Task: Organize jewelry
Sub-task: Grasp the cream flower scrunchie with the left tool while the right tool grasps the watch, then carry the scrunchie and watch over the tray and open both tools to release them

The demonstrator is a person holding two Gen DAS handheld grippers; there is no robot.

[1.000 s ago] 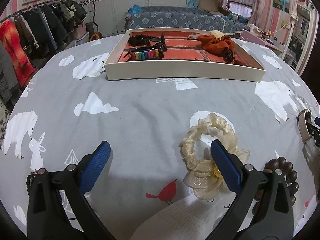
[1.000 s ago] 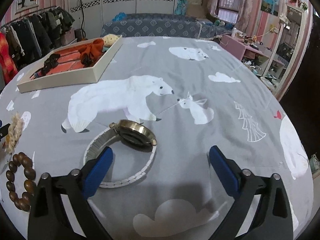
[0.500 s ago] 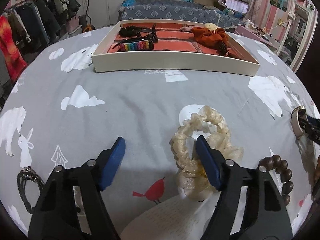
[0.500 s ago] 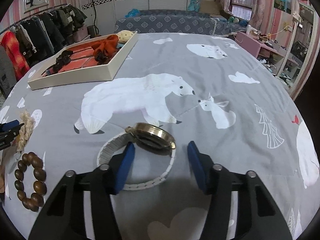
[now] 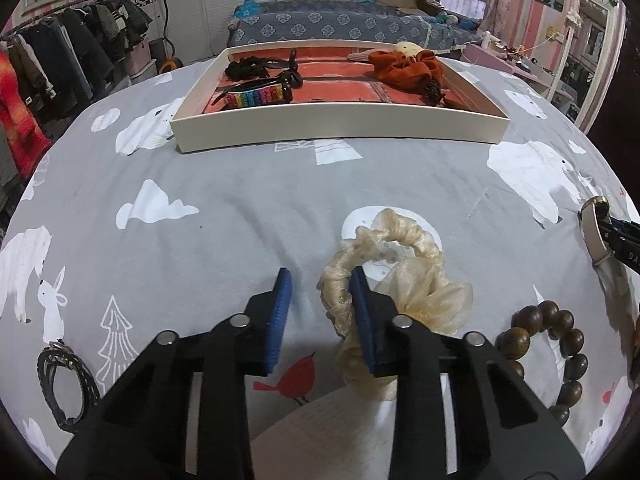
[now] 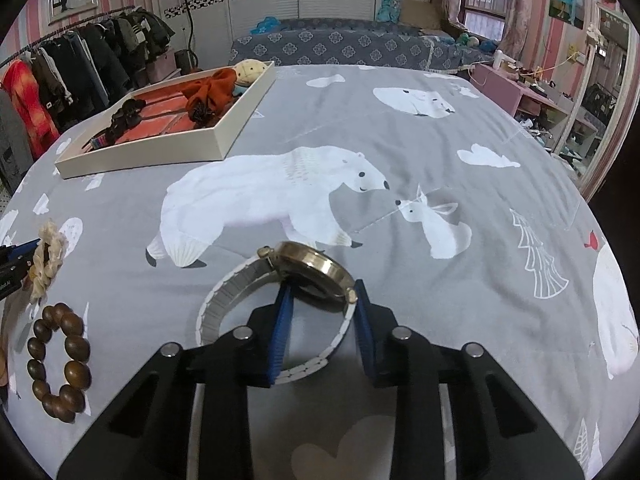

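My left gripper (image 5: 318, 294) has its jaws narrowed around the left side of a cream organza scrunchie (image 5: 394, 268) on the grey bedspread; its right finger sits inside the loop. My right gripper (image 6: 320, 300) has its jaws narrowed on either side of a gold-cased watch (image 6: 314, 270) with a white band that lies on the cloth. The watch also shows at the right edge of the left wrist view (image 5: 596, 232). A brown wooden bead bracelet (image 5: 556, 354) lies right of the scrunchie, and it also shows in the right wrist view (image 6: 60, 360). The white jewelry tray (image 5: 340, 130) with a red lining stands farther back.
The tray holds an orange scrunchie (image 5: 408, 66), a rainbow band (image 5: 256, 96) and black hair ties (image 5: 244, 68). A dark braided cord bracelet (image 5: 68, 384) lies at the lower left. A clothes rack (image 5: 48, 76) stands beyond the bed's left edge, a pink desk (image 6: 532, 100) to the right.
Both grippers have moved forward and down and narrowed from wide open: the left around the scrunchie's side, the right around the watch case.
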